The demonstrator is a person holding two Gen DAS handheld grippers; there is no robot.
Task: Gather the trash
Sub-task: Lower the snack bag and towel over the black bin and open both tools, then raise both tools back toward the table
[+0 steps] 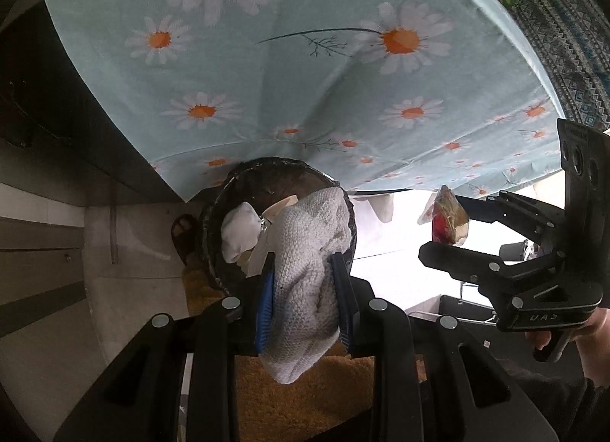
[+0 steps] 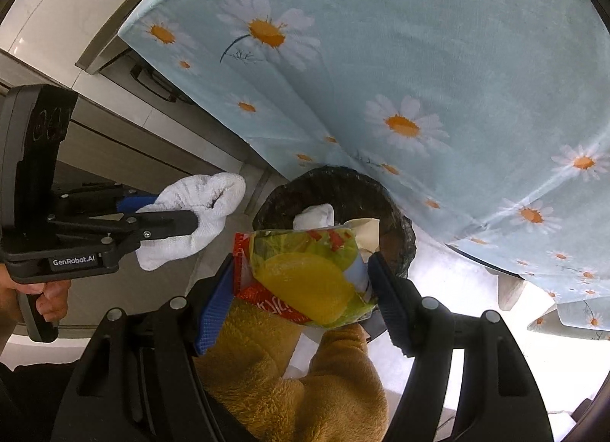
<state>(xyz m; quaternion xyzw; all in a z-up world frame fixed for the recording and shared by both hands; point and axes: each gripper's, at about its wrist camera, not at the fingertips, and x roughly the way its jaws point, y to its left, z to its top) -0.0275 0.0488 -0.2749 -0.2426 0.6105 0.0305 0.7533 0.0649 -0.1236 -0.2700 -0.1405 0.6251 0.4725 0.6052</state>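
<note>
While both loads hang above the black-lined wastebasket, the left gripper clamps a white cloth wad and the right gripper pinches a crumpled snack wrapper; release presumably follows.

The bin stands on the floor just beside the hanging edge of the tablecloth, which fills the view from nine o'clock round to three above it. Inside the bin lie a wad of cloth at its nine o'clock side and some paper near its middle. The left tongs sit at the bin's six o'clock, a knitted rag between them, its far end over the rim. The right tongs hang at three o'clock of the left, with a snack wrapper between them, above the bin's near rim. Below both lie the person's fleece-clad legs.
</note>
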